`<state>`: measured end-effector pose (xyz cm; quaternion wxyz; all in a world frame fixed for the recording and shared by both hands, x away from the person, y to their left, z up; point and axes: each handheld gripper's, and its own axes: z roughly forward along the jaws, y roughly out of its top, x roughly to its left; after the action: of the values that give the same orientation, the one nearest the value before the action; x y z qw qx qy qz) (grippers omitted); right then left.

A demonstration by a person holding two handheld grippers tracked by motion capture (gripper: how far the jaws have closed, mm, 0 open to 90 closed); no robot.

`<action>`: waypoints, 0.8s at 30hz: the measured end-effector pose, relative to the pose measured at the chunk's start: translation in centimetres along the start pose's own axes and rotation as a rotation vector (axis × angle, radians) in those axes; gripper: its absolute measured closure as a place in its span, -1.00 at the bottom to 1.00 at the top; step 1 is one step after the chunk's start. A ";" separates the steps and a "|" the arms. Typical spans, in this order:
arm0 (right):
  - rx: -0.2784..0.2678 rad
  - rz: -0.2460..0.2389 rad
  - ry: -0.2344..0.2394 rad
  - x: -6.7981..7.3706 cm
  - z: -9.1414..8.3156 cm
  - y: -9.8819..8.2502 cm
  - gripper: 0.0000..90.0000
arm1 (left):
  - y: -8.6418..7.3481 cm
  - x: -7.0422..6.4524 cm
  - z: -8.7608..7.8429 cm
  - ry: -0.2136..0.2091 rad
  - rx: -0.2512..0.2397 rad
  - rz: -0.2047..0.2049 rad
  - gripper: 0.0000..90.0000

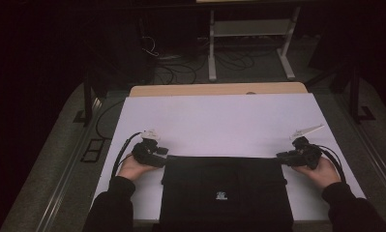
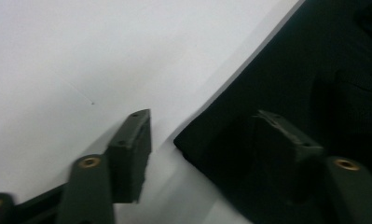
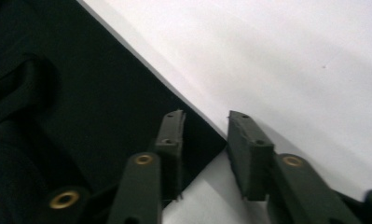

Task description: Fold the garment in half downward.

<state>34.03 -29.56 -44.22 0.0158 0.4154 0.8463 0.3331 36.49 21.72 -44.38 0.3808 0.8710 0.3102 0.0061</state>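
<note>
Fingers of the left gripper [image 1: 162,153] straddle the near-left corner of the black cloth [image 1: 227,193], still partly apart; the right gripper [image 1: 280,155] has its fingers narrow about the opposite corner, a small gap showing. Cloth lies flat on the white table [image 1: 219,121], so both corners look set for a lift or fold.

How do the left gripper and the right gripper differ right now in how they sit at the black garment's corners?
The left gripper stands with a wide gap between its jaws; the right gripper has a narrow one. The left gripper straddles its corner of the black garment, one jaw over the white sheet, the other over cloth. The right gripper's corner tip lies in the gap between its jaws. Both sit at far corners, neither visibly pinching cloth.
</note>
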 end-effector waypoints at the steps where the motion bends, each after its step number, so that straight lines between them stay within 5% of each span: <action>1: 0.001 0.004 0.004 0.0 0.0 0.0 0.61 | 0.0 -0.1 0.0 0.002 0.001 0.004 0.04; 9: 0.005 0.038 0.016 0.0 0.2 0.0 0.86 | 0.2 -0.7 0.2 -0.010 0.039 0.042 0.81; 16: 0.010 0.038 0.005 0.2 0.0 0.0 0.90 | 0.4 -1.2 0.0 0.022 0.055 0.024 0.88; 24: -0.027 0.040 -0.005 0.5 -0.6 0.3 0.90 | 0.9 -2.1 -1.1 0.105 0.025 0.044 0.91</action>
<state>33.74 -29.42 -43.41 0.0170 0.4330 0.8331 0.3436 35.01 20.88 -42.55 0.3529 0.8808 0.3107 0.0564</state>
